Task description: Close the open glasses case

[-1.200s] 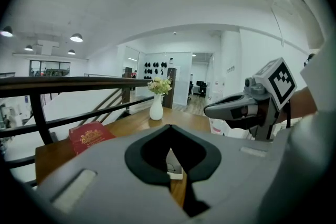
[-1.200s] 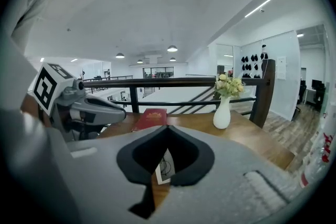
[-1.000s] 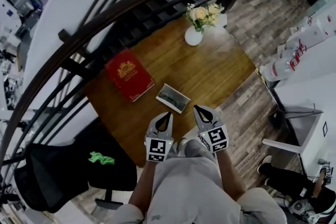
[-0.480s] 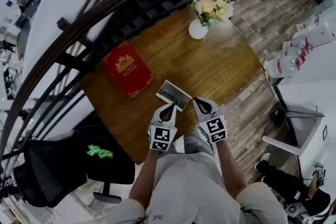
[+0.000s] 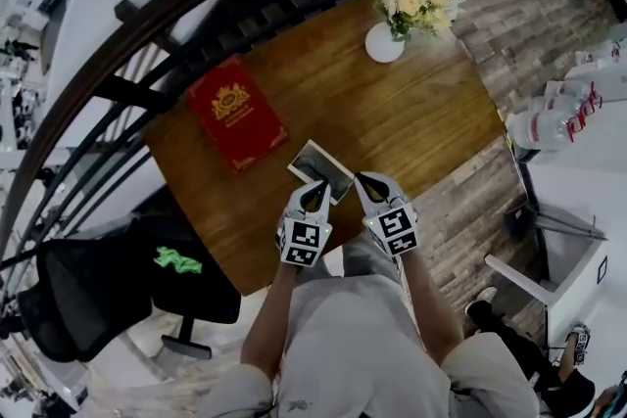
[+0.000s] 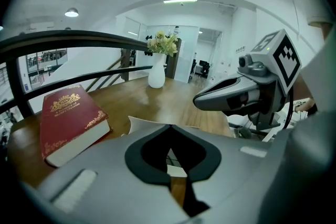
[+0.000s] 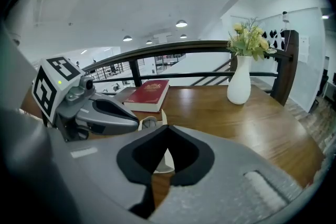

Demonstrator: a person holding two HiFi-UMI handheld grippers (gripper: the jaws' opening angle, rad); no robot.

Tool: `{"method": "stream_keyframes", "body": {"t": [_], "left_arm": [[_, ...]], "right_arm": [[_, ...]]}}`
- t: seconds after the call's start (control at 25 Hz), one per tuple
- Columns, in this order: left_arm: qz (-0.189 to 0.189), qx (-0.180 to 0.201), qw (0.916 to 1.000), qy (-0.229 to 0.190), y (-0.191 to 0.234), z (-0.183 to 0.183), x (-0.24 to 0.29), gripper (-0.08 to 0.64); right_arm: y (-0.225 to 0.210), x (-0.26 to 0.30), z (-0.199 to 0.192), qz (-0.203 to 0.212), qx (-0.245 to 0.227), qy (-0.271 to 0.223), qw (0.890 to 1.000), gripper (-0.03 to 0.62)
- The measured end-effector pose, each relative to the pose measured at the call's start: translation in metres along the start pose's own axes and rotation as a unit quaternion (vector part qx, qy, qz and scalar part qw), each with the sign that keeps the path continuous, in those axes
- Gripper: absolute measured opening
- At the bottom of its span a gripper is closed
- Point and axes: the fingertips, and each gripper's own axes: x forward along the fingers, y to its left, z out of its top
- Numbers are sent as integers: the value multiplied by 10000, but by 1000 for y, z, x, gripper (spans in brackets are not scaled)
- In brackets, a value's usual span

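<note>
The open glasses case (image 5: 321,169) lies on the wooden table (image 5: 411,122) near its front edge, white outside with a dark inside. My left gripper (image 5: 315,195) is shut and empty, its tip at the case's near left edge. My right gripper (image 5: 363,182) is also shut and empty, just right of the case. In the left gripper view the case's white lid (image 6: 149,125) shows just beyond my shut left gripper (image 6: 169,126), with the right gripper (image 6: 226,98) to its right. In the right gripper view the case (image 7: 159,118) peeks out beyond my shut right gripper (image 7: 167,127).
A red book (image 5: 235,111) lies at the table's left. A white vase of flowers (image 5: 386,40) stands at the far right corner. A dark curved railing (image 5: 147,24) runs behind the table. A black chair (image 5: 108,289) stands at the lower left. The table edge is close to the person's body.
Both grippers have moved forward, from short of the table edge to the near side of the case. Both stayed shut.
</note>
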Motion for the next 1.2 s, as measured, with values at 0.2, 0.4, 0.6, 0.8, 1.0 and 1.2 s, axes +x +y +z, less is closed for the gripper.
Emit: {"method": "stream_keyframes", "body": {"t": [0.2, 0.4, 0.6, 0.8, 1.0, 1.2], "left_arm": [[51, -71, 9998, 179, 3, -8, 17, 20], [75, -131, 9994, 322, 7, -16, 30, 20], [50, -181, 9989, 420, 8, -22, 40, 20], [-19, -199, 9988, 449, 7, -24, 50, 20], [-49, -211, 9989, 416, 7, -22, 53, 20], [-94, -242, 9989, 398, 5, -23, 53, 20]], "right_arm": [[-4, 17, -7, 206, -73, 134, 9997, 3], [-5, 31, -11, 404, -112, 262, 9988, 3], [-5, 44, -21, 542, -120, 447, 9975, 3], [-5, 53, -28, 581, -104, 561, 9967, 3], [-3, 56, -27, 598, -88, 581, 9965, 3], [5, 56, -28, 635, -67, 594, 9962, 3]]}}
